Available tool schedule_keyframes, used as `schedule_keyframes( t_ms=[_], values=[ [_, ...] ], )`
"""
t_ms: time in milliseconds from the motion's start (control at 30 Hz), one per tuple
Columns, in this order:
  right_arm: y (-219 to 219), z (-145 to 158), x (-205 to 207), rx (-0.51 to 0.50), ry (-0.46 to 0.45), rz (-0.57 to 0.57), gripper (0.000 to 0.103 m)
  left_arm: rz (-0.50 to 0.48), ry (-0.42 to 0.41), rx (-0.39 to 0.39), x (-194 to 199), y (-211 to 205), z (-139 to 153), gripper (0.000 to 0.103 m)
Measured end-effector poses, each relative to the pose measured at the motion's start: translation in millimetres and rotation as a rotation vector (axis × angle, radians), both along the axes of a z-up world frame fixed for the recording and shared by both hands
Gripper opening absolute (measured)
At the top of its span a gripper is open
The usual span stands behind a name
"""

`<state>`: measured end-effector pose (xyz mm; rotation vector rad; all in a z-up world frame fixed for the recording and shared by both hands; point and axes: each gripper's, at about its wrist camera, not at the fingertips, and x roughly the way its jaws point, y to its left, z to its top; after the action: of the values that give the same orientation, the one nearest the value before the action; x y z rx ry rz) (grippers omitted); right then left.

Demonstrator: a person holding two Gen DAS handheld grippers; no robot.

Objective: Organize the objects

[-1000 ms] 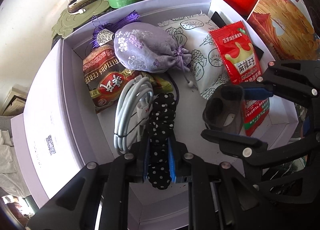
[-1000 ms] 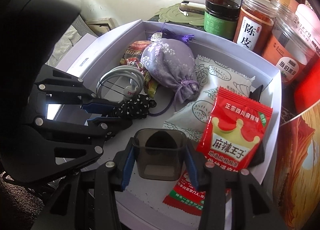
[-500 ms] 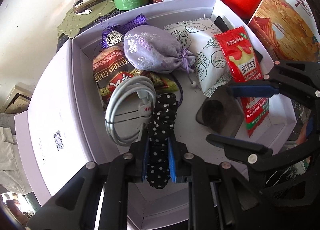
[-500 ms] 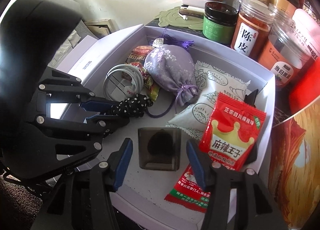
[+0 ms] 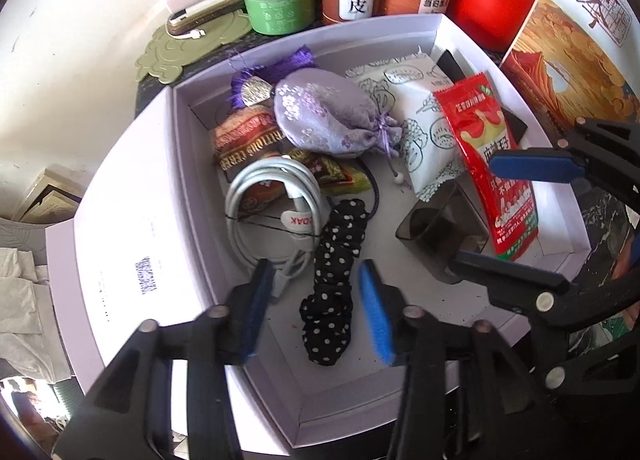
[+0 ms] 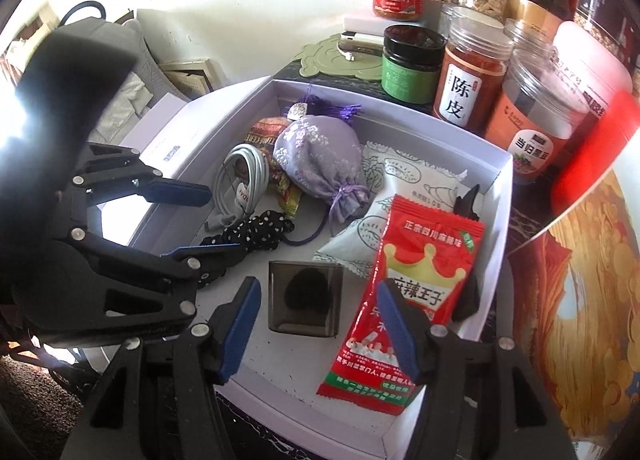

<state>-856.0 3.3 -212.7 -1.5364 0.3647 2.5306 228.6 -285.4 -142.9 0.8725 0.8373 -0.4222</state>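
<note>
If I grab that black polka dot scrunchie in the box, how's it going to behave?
The polka dot scrunchie looks like gathered fabric, so it will probably go limp and squash flat between the fingers. It seems light and unlikely to roll or slip. One end lies against the white cable coil, so it may nudge or snag that as it lifts.

A white wall (image 6: 248, 0) is standing behind, scuffed with small marks, taking bright light; a glare patch is washing out the far left of the right wrist view. A dark surface (image 6: 288, 70) is carrying jars (image 6: 466, 78), a green mat (image 5: 180, 46); framed pictures (image 6: 188, 78) are leaning low against the wall.
</note>
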Motion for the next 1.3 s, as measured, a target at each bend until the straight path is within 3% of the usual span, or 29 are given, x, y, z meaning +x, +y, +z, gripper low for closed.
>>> schedule_keyframes(
  t_ms=[167, 200, 233, 500, 867, 1300],
  values=[
    [6.9, -1.4, 8.2, 0.006, -0.005, -0.009, 0.061, -0.023, -0.03, 0.0, -4.9, -1.6, 5.8, 0.057],
    [9.8, -2.6, -6.6, 0.007, -0.007, -0.009, 0.061, -0.022, -0.031, -0.001, -5.4, -1.6, 6.6, 0.057],
    [8.9, -1.8, -7.0, 0.006, -0.006, -0.009, 0.061, -0.164, -0.12, 0.045, 0.3, 7.5, 7.5, 0.057],
    [2.1, 15.9, -9.4, 0.026, 0.003, -0.025, 0.061, -0.157, -0.136, 0.027, -20.6, 31.8, 12.7, 0.057],
    [-7.9, 57.7, 10.6, 0.103, 0.029, -0.077, 0.063, -0.163, -0.237, -0.017, -32.9, 37.6, 60.8, 0.063],
    [-29.8, 113.0, 54.5, 0.168, 0.1, -0.144, 0.064, -0.188, -0.31, -0.106, -104.7, 60.2, 99.4, 0.067]
  ],
)
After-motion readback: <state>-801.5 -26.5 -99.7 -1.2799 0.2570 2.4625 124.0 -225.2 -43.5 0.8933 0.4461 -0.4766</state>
